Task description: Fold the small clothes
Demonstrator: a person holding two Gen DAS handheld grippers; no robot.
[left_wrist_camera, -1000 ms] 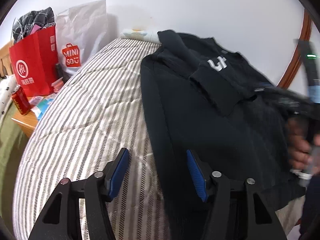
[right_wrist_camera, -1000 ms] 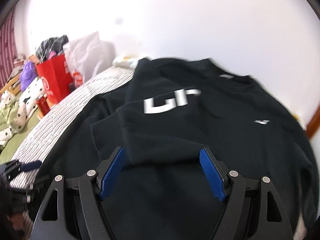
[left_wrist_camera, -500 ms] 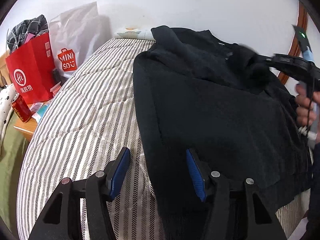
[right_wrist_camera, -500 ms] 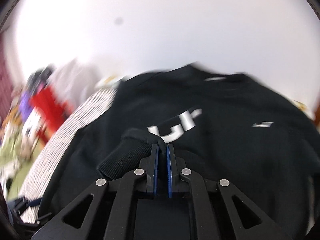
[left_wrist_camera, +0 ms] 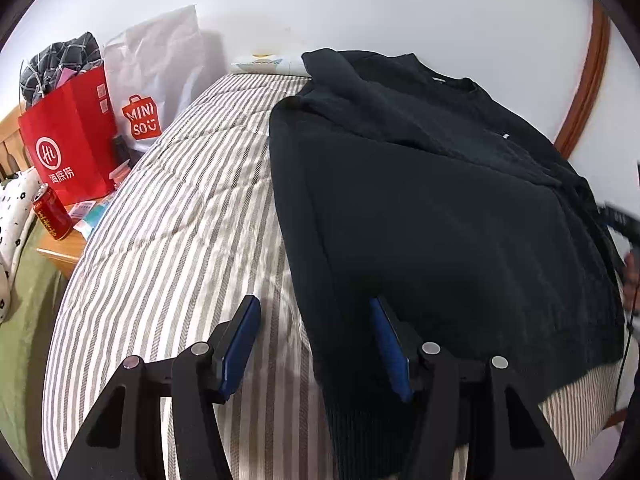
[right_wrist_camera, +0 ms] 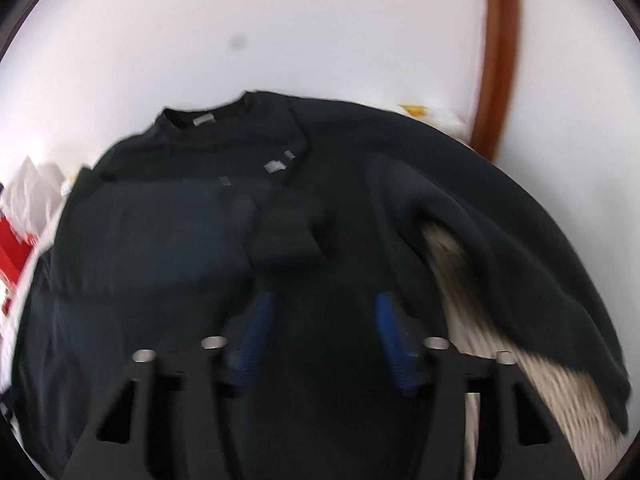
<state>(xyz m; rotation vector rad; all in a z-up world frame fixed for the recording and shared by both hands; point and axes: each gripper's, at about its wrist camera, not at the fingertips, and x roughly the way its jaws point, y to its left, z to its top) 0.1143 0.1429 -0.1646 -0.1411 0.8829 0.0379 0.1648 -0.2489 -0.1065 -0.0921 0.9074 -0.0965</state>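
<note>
A black sweatshirt point(left_wrist_camera: 440, 208) lies flat on the striped bed point(left_wrist_camera: 180, 240), collar toward the wall. One sleeve is folded across its chest, and the ribbed cuff point(right_wrist_camera: 288, 236) rests just ahead of my right gripper point(right_wrist_camera: 326, 298). That gripper's jaws are opening above the sweatshirt point(right_wrist_camera: 160, 248) with nothing pinched between them. My left gripper point(left_wrist_camera: 314, 304) stands open over the garment's near left edge, one finger above the stripes and one above the black cloth. A hand point(left_wrist_camera: 632, 276) on the right gripper shows at the far right of the left wrist view.
A red paper bag point(left_wrist_camera: 68, 140), a white shopping bag point(left_wrist_camera: 156, 80) and a red can point(left_wrist_camera: 50, 216) stand on a wooden bedside table point(left_wrist_camera: 60, 252) left of the bed. A white wall is behind the bed. A curved wooden frame point(left_wrist_camera: 584, 80) rises at the right.
My right gripper shut on the sleeve cuff, carried it rightward across the chest over the white lettering, then let it go. The left gripper stayed where it was.
</note>
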